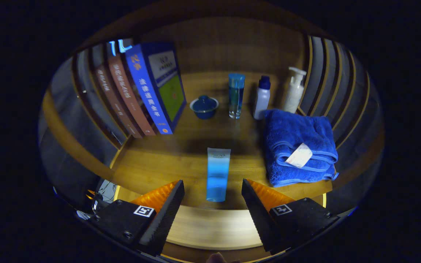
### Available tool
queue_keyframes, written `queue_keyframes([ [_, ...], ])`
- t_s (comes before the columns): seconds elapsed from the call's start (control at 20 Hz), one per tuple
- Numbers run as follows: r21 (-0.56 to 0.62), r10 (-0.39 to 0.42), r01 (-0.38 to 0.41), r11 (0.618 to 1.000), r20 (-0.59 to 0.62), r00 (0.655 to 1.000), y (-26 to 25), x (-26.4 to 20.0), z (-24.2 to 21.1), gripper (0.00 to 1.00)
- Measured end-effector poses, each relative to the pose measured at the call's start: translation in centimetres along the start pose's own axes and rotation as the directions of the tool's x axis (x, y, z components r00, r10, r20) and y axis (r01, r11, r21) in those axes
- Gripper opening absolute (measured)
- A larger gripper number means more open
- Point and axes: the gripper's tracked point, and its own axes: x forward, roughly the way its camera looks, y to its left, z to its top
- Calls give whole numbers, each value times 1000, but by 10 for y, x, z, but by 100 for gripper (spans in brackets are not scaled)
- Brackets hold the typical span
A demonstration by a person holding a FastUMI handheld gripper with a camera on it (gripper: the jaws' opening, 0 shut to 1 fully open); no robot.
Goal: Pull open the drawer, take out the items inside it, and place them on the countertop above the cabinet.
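Wooden worktop (166, 160) carries a blue tube (217, 174) lying at twelve o'clock between the spread hand-held gripper (212, 190) fingers, apparently just placed; next, likely return to the drawer.

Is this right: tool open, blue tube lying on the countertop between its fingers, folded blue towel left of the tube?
Not quite. The gripper view shows the folded blue towel right of the blue tube, not left. The rest holds: tool open, tube lying on the countertop between its fingers.

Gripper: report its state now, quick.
Gripper: open, holding nothing. Its fingers stand wide apart on either side of the near end of the blue tube lying on the wooden countertop, without touching it.
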Motion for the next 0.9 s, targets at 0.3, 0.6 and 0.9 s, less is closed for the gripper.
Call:
queue_keyframes([
  [0.3,-30,68,-61,998,305,950,14,-97,5,100],
  [0.6,-24,6,11,1000,614,789,-2,-197,-11,99],
  [0.9,-17,83,-94,995,636,767,18,-189,-61,99],
])
